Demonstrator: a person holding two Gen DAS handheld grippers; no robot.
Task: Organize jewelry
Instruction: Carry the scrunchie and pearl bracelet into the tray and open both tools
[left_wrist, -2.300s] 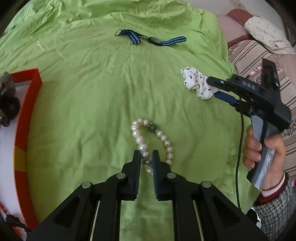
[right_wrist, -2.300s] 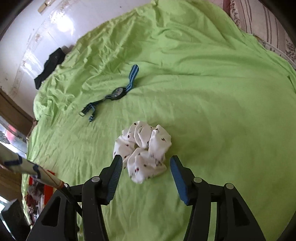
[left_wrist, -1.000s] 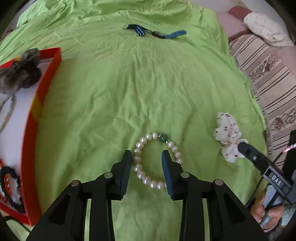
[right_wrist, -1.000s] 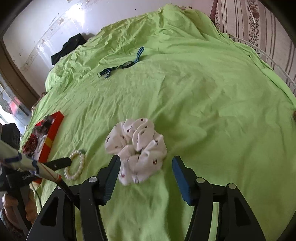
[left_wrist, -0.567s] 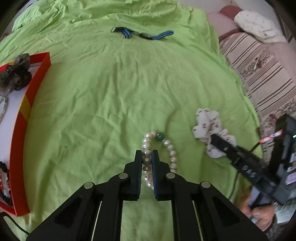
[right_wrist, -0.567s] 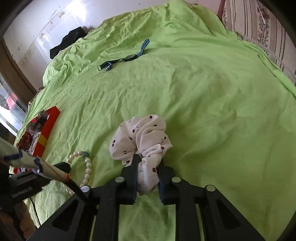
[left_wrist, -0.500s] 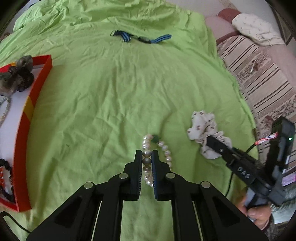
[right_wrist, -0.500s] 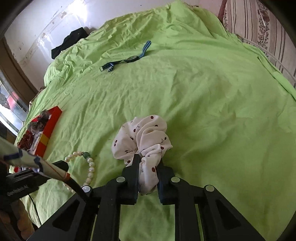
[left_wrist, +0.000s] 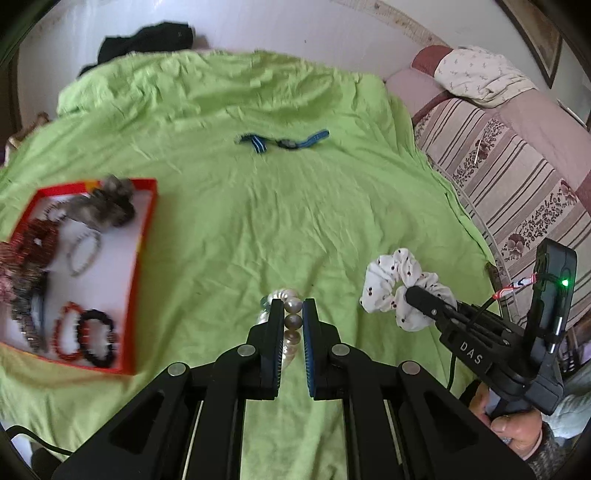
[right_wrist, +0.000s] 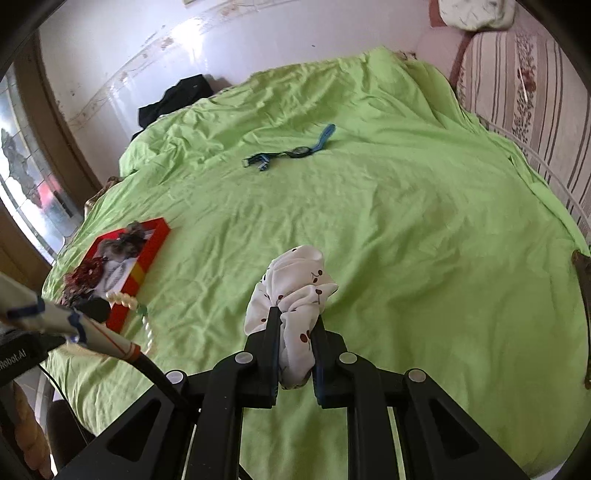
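My left gripper (left_wrist: 293, 314) is shut on a pearl bracelet (left_wrist: 291, 319) and holds it above the green bedspread. The bracelet also shows hanging in the right wrist view (right_wrist: 144, 317). My right gripper (right_wrist: 297, 321) is shut on a white scrunchie with red dots (right_wrist: 295, 284), lifted off the bed; it also shows in the left wrist view (left_wrist: 391, 280). A red-rimmed tray (left_wrist: 142, 240) with several bracelets and scrunchies lies at the left; it also shows in the right wrist view (right_wrist: 155, 243).
A blue-strapped watch (left_wrist: 284, 142) lies far back on the bedspread, also in the right wrist view (right_wrist: 295, 151). A black garment (left_wrist: 147, 40) lies at the bed's far edge. A striped sofa (left_wrist: 517, 177) borders the bed on the right.
Both grippers have lifted up from the bed with their items. The views now look higher and further, and the tray has come fully into sight at the left.
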